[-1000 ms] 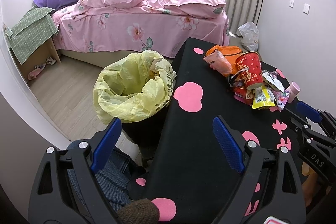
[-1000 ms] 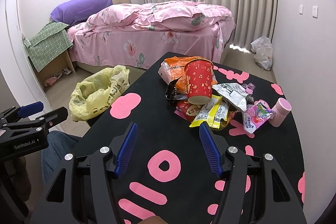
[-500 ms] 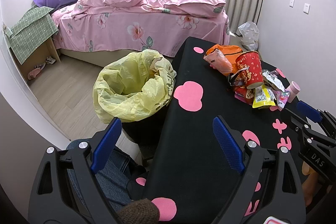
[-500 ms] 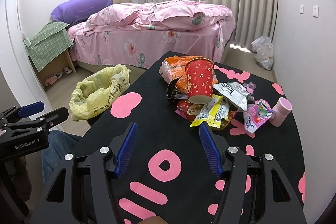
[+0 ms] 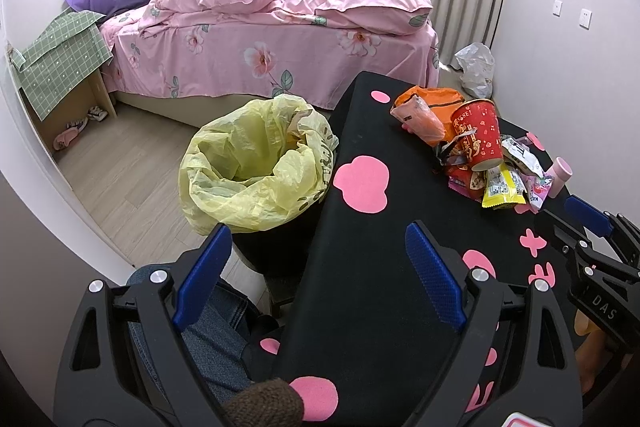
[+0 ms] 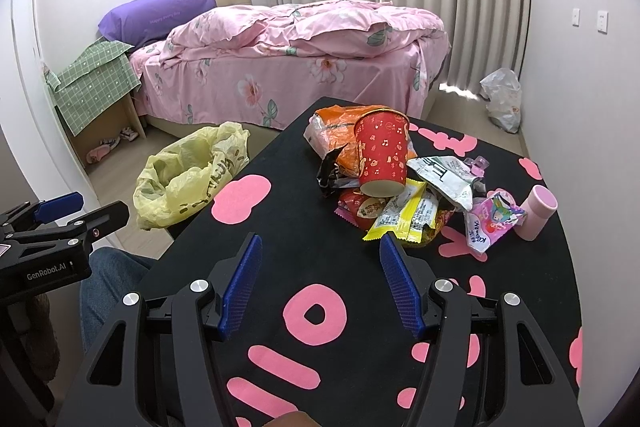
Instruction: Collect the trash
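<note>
Right wrist view shows the trash pile [image 6: 404, 187] in the middle right of the frame, on the black table [image 6: 280, 227] with pink shapes. A red paper cup [image 6: 382, 157] lies tipped on top of an orange bag [image 6: 332, 131] and a yellow wrapper [image 6: 404, 215], and a pink cup [image 6: 538, 213] lies just beside them near the right table edge. The right gripper [image 6: 320, 285] sits low in the frame with its blue tongs wide apart and bare table between them and the pile. The left gripper [image 5: 316, 277] is wide apart too, holding nothing, over the table's left edge. A bin with a yellow bag [image 5: 256, 163] stands open, touching that edge.
</note>
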### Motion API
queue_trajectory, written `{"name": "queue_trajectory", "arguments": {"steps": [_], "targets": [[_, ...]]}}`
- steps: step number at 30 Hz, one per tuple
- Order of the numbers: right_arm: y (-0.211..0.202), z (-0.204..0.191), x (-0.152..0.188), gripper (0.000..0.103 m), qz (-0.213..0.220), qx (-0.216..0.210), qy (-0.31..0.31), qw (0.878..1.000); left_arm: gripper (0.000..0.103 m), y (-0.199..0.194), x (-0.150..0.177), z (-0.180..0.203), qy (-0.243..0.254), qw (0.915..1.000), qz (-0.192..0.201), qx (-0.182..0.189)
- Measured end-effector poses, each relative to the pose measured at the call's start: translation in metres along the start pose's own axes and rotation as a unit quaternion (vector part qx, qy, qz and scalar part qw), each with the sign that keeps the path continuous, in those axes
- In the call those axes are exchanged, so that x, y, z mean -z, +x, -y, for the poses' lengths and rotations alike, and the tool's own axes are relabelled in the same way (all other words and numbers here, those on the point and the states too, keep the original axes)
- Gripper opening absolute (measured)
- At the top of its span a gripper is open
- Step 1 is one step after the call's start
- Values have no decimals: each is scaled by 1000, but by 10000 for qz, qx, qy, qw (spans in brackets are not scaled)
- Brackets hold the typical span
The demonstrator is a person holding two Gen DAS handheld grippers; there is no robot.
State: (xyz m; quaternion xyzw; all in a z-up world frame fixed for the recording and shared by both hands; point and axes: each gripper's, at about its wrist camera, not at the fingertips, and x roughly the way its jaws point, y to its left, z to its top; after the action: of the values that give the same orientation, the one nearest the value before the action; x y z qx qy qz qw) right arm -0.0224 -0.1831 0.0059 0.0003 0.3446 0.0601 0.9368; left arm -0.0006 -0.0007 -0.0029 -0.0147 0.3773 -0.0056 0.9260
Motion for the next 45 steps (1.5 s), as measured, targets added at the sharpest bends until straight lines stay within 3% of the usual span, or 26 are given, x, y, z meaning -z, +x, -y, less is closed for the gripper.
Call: {"name": "queue_trajectory", "arguments": {"steps": [24, 29, 41, 45], "targets": [[0, 1, 0, 58, 7, 14, -5, 10000, 84, 1, 0, -3, -20, 10000, -12, -2], [0, 12, -3, 58, 116, 194, -6, 9997, 84, 7, -3, -5, -6, 9999, 83, 58], [20, 99, -1, 58, 156, 580, 382, 9975, 84, 60, -19, 21, 111, 9958, 183, 892], [42, 103, -13, 58, 126, 386, 259, 9988, 84, 76, -28, 30, 161, 9945, 165, 1018]]}}
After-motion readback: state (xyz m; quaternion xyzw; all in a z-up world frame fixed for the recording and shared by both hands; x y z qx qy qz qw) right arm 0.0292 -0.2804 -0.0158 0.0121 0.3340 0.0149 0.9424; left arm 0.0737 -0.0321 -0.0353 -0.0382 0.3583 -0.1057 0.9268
